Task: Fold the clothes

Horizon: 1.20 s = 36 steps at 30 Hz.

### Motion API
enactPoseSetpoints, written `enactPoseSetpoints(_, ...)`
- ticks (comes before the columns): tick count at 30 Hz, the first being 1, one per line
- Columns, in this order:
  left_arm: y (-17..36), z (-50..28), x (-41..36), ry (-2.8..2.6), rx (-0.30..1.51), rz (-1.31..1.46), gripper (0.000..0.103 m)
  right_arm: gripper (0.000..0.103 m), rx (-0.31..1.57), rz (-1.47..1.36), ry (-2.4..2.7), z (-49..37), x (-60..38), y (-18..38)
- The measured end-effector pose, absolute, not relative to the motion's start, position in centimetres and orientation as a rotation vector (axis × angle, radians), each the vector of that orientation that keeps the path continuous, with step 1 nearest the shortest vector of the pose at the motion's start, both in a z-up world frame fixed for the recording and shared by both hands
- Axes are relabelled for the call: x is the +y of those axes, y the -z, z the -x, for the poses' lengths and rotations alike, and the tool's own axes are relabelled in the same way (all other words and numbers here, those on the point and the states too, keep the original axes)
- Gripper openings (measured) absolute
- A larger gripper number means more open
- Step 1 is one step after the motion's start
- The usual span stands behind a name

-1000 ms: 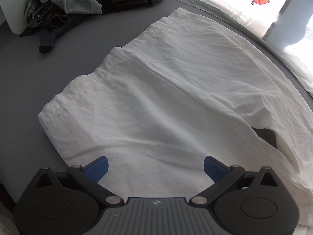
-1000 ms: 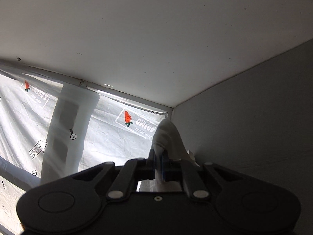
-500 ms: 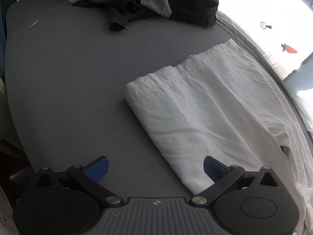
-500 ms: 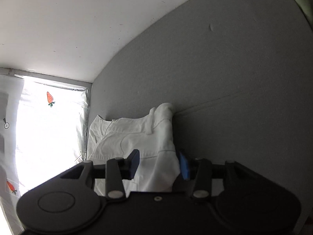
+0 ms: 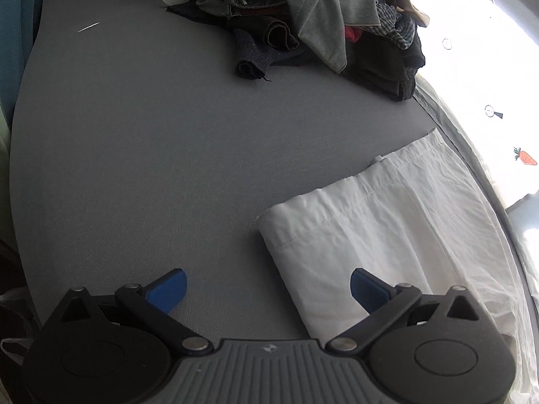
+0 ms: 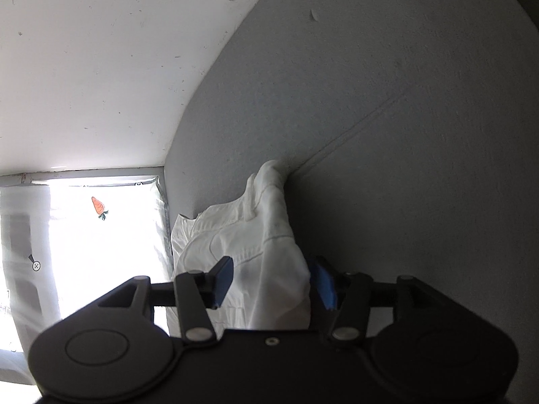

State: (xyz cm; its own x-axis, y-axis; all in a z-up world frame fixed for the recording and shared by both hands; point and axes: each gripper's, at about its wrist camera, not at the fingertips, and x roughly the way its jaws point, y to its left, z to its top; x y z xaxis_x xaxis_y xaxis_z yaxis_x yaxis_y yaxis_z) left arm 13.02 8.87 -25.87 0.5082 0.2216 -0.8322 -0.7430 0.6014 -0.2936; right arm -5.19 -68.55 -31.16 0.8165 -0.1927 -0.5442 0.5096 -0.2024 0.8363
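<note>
On the grey tabletop (image 5: 141, 141) the white garment (image 5: 387, 229) lies folded, nearer me than the clothes pile (image 5: 320, 23). My right gripper (image 6: 274, 281) has just been opening, cloth loose between its jaws; I'd back out straight, without snagging. My left gripper (image 5: 267, 288) stands wide, empty, straddling the garment's near edge.

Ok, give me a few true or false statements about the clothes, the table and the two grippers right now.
1. The white garment lies folded on the grey table. True.
2. The left gripper is clamped on the white garment. False: it is open with nothing held.
3. A pile of dark clothes sits at the far end of the table. True.
4. The right gripper is fully shut. False: its jaws have just been opening, and white cloth sits between the pads.
5. The pile lies on top of the white garment. False: bare table separates them.
</note>
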Motion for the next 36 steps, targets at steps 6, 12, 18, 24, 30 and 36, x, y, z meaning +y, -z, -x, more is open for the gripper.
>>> enactPoseSetpoints(6,26.3,-14.3,8.9,-0.681,0.84,0.672,0.102,0.057,0.222,-1.682,0.621,3.4,-68.3,31.5)
enactPoseSetpoints(12,25.5,-14.8,8.7,-0.718,0.815,0.644,0.032,0.017,0.234,-1.592,0.627,1.5,-68.3,30.0)
enactPoseSetpoints(18,22.4,-15.8,7.9,-0.742,0.756,0.643,0.008,0.011,0.225,-1.465,0.59,-0.4,-68.6,25.8)
enactPoseSetpoints(24,14.4,-17.2,7.7,-0.597,0.581,0.647,0.007,0.01,0.179,-1.364,0.422,-4.0,-70.6,18.5)
enactPoseSetpoints(30,5.6,-14.7,6.2,-0.526,0.368,0.618,0.006,0.009,0.044,-1.308,0.25,-4.7,-70.8,11.7)
enactPoseSetpoints(36,9.8,-10.3,7.5,-0.59,0.51,0.529,0.007,0.009,0.237,-1.17,0.42,1.7,-71.3,15.4)
